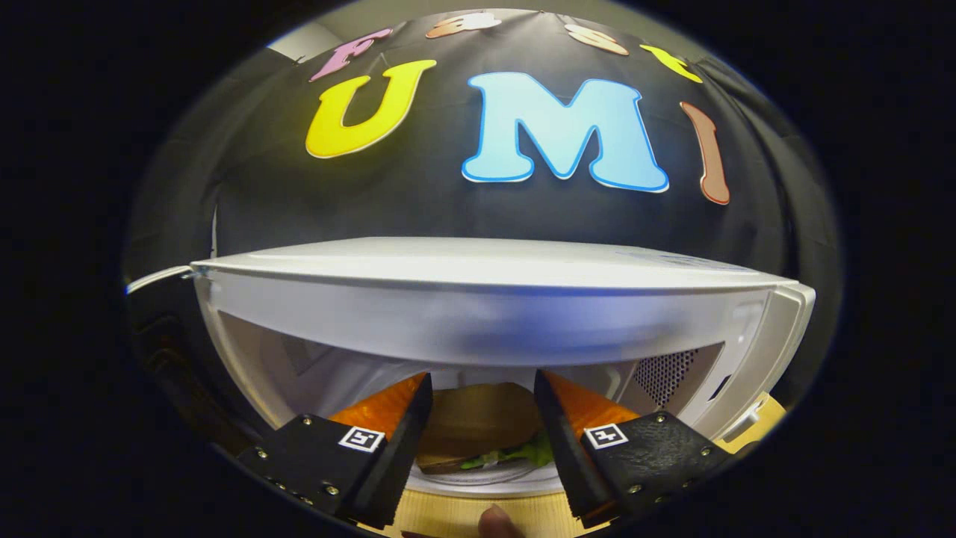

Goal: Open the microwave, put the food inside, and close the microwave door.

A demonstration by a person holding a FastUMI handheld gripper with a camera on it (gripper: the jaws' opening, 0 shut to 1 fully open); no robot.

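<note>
White microwave (478,299) already open, food (485,430) with its green leaf lying inside the cavity between the spread, empty fingers of the gripper (483,426), door closing judged still to do.

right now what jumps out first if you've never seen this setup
The open white microwave dominates, its cavity gaping straight ahead of the gripper. The two black fingers, orange on their inner sides, stand apart at its mouth, and between them sits the food, a brown bun with green lettuce at its lower edge, on a white plate inside the cavity. A fingertip peeks up just below the plate.
</note>
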